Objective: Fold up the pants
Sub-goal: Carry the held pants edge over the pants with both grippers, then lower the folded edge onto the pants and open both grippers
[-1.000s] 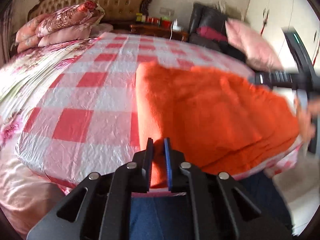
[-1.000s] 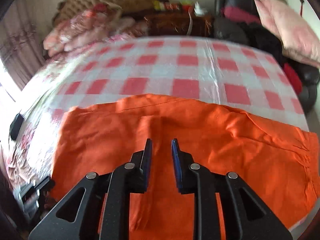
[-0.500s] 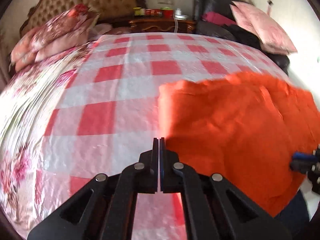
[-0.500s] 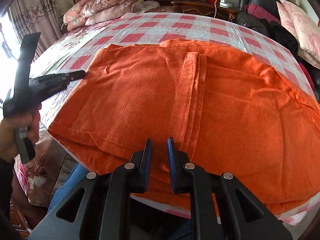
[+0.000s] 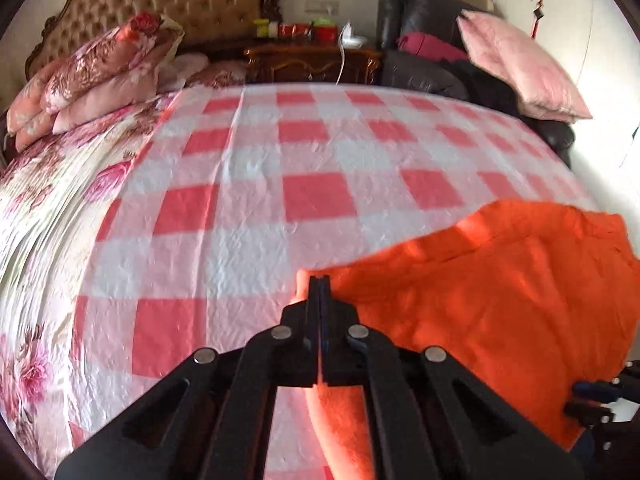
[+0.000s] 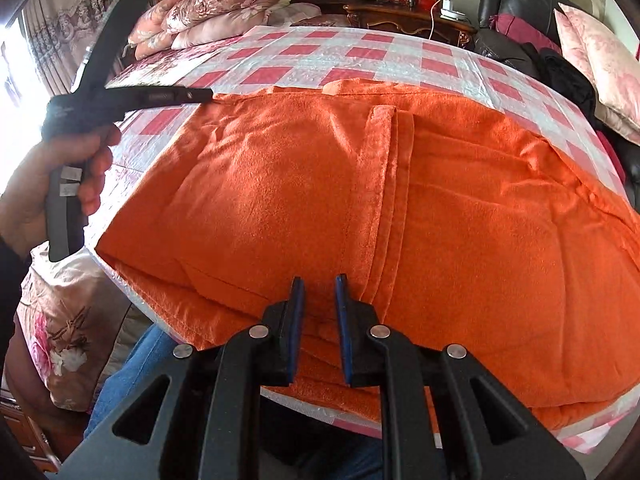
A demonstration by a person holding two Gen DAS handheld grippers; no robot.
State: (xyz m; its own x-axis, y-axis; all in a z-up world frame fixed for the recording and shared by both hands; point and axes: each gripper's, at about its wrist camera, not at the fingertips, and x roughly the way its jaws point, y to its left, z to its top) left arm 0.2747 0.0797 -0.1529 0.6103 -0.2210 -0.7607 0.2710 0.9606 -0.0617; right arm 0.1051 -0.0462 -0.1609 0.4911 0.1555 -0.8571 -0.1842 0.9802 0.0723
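Observation:
Orange pants (image 6: 420,200) lie folded on the red-and-white checked bed cover (image 5: 312,196), near the bed's front edge. They also show in the left wrist view (image 5: 500,292). My left gripper (image 5: 319,280) is shut, its tips at the far left corner of the pants; whether cloth sits between the jaws is unclear. It shows from the side in the right wrist view (image 6: 204,95). My right gripper (image 6: 319,280) is slightly open just above the pants' near edge, holding nothing. It appears at the lower right of the left wrist view (image 5: 588,398).
Floral pillows (image 5: 96,80) are piled at the headboard. A wooden nightstand (image 5: 316,62) with small items stands behind the bed. A black sofa with pink cushions (image 5: 520,68) is at the right. My legs in blue jeans (image 6: 132,368) stand at the bed's front edge.
My left gripper has moved to the far left corner of the pants and stayed shut. My right gripper has opened slightly wider near the front edge.

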